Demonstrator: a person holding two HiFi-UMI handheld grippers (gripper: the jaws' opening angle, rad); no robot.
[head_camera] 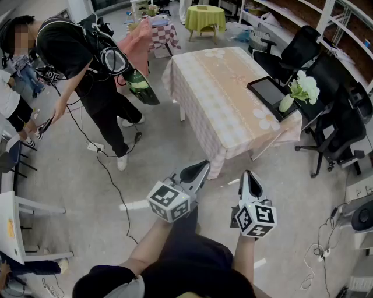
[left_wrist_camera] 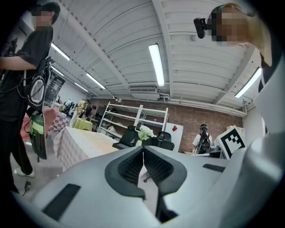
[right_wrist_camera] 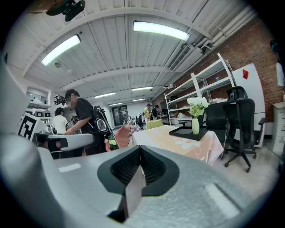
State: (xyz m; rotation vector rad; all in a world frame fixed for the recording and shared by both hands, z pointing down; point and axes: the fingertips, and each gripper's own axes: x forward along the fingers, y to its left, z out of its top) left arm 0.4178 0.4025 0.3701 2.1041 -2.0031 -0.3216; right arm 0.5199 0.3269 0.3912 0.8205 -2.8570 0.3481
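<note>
I hold both grippers low in front of me, above the floor, a short way before a table (head_camera: 218,96) with a pale checked and flowered cloth. My left gripper (head_camera: 198,170) is shut, its jaws pressed together with nothing between them (left_wrist_camera: 143,149). The right gripper (head_camera: 250,178) is likewise shut and holds nothing (right_wrist_camera: 140,149). On the table's far right end lie a black tray (head_camera: 267,92) and a vase of white flowers (head_camera: 298,92), which also show in the right gripper view as the tray (right_wrist_camera: 185,132) and the vase (right_wrist_camera: 195,125).
A person in black with a backpack (head_camera: 87,64) stands bent over at the left, a cable (head_camera: 111,174) trailing across the floor. Black office chairs (head_camera: 335,131) stand right of the table. White shelving (right_wrist_camera: 200,89) lines the brick wall. A small green-clothed table (head_camera: 205,17) stands far back.
</note>
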